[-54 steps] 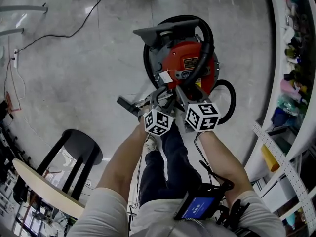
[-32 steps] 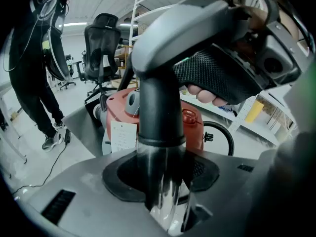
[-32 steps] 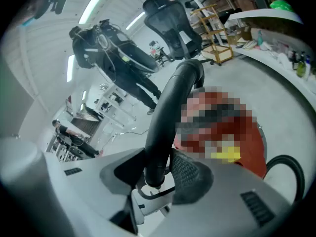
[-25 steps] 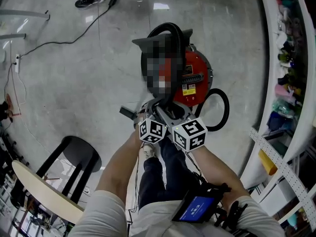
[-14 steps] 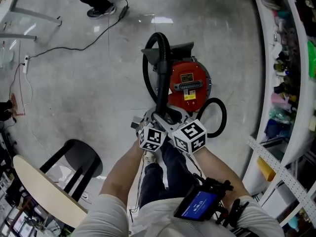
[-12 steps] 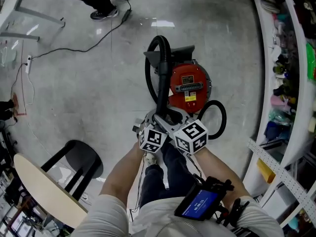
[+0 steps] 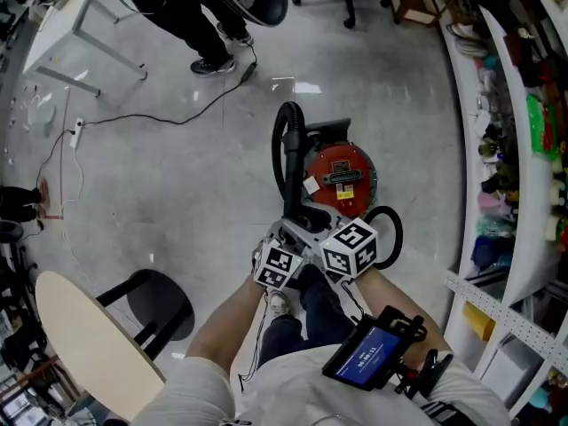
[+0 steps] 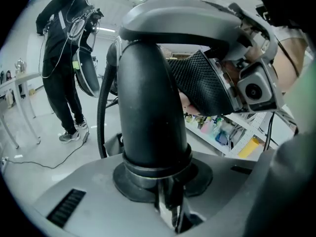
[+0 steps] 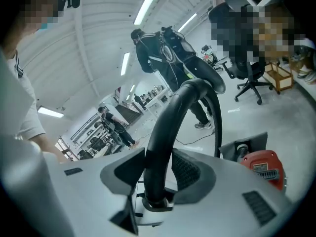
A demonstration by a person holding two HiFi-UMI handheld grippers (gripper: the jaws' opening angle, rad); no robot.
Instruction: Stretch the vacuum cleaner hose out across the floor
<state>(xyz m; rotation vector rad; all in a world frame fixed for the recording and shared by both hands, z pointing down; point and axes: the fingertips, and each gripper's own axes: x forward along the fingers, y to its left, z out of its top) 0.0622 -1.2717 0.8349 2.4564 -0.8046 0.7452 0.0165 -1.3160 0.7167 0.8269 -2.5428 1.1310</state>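
A person is gripping a black vacuum cleaner hose (image 7: 290,162) with both tools, close together above the red vacuum cleaner (image 7: 342,177) standing on the grey floor (image 7: 177,202). The jaws of the left gripper (image 7: 286,234) have just been closing and are clamping the hose's stiff end; the right gripper (image 7: 311,222) is clenching the hose just beside it. The hose is arching up from the vacuum cleaner, not yet stretched out. Next, likely: carrying that end away and laying it flat.

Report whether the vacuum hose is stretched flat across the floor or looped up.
Looped up: the hose arches high above the red vacuum cleaner and bends back down, not lying along the floor.
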